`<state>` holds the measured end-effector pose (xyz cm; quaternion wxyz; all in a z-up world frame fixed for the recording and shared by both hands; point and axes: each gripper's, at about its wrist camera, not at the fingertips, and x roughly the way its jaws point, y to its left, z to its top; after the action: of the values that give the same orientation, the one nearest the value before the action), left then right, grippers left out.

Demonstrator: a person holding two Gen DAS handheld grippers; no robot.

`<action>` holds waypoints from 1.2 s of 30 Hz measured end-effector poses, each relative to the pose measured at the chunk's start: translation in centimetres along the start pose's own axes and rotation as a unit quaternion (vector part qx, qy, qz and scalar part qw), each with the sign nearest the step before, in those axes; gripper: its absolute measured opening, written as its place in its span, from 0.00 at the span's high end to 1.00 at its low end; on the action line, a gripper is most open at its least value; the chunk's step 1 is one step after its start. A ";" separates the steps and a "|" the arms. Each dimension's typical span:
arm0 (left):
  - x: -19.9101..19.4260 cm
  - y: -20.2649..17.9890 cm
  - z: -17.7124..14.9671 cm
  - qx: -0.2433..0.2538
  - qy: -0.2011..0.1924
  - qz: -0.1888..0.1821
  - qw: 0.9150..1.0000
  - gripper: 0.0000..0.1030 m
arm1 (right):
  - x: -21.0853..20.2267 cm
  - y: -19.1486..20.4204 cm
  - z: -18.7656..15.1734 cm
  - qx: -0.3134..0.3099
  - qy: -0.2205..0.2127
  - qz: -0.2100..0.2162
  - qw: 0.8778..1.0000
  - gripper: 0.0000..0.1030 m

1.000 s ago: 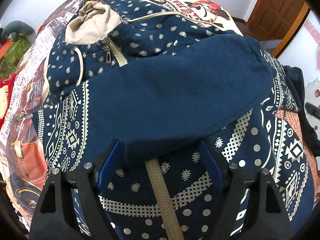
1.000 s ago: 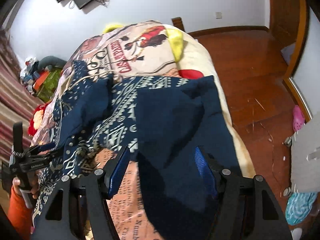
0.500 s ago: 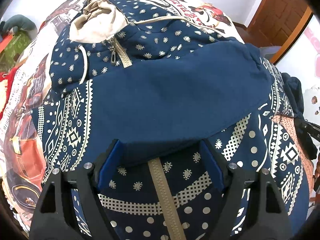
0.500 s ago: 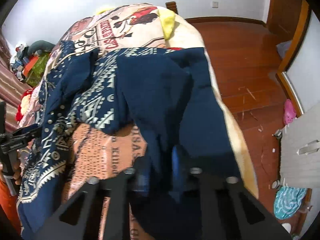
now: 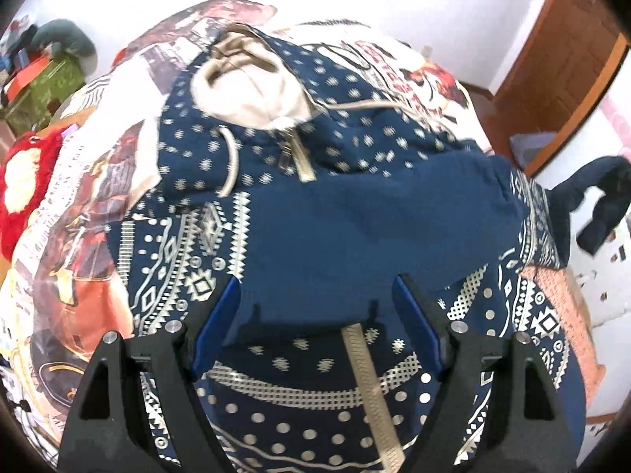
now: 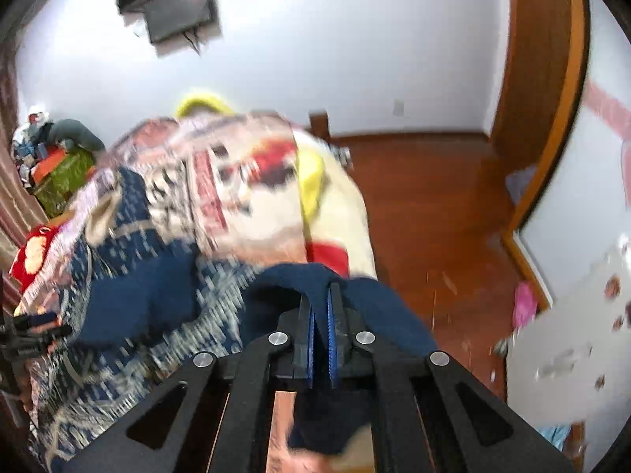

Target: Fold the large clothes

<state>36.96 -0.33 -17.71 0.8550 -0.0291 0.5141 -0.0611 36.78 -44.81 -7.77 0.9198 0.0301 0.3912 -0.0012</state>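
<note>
A navy patterned zip hoodie point(image 5: 276, 165) with a beige hood lies spread on the bed. One plain navy sleeve point(image 5: 355, 228) is folded across its chest. My left gripper point(image 5: 315, 295) is open, its blue pads either side of that sleeve's cuff end above the zipper. My right gripper point(image 6: 320, 295) is shut on the other navy sleeve point(image 6: 378, 307) and holds it lifted off the bed; that raised sleeve also shows at the right in the left wrist view point(image 5: 599, 193).
The bed has a printed cream and red cover point(image 6: 244, 173). A red plush point(image 5: 23, 185) and a green box point(image 5: 47, 86) lie at the left. Wooden floor point(image 6: 434, 213) and a wooden door point(image 6: 540, 59) are to the right.
My right gripper closed on the sleeve and lifted it up off the bed. My left gripper stayed open over the folded sleeve's cuff.
</note>
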 end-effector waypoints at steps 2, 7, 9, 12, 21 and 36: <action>-0.6 0.8 0.1 -0.006 -0.007 0.001 1.000 0.23 | -0.9 2.1 2.0 -0.021 -0.023 0.007 1.000 0.98; -2.6 3.1 0.1 -0.018 -0.025 0.009 0.999 0.23 | -1.9 8.8 5.8 -0.062 -0.051 0.062 0.995 0.98; -3.3 4.0 -0.1 -0.020 -0.032 0.015 0.999 0.23 | -1.7 11.6 6.4 -0.081 -0.052 0.086 0.992 0.98; -4.3 5.5 -0.6 -0.023 -0.041 0.023 0.999 0.23 | -0.2 17.5 6.6 -0.121 -0.037 0.130 0.984 0.98; -5.0 8.9 -2.7 -0.017 -0.035 0.060 0.997 0.23 | 7.8 31.9 0.4 -0.202 0.076 0.215 0.953 0.98; -3.2 7.9 -3.0 0.003 -0.014 0.065 0.998 0.23 | 11.0 31.6 -3.0 -0.198 0.205 0.236 0.929 0.53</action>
<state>33.37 7.94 -17.21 0.8643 0.0065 0.5029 -0.0065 43.09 -12.87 -16.07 0.7806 -0.0619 0.5447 0.3001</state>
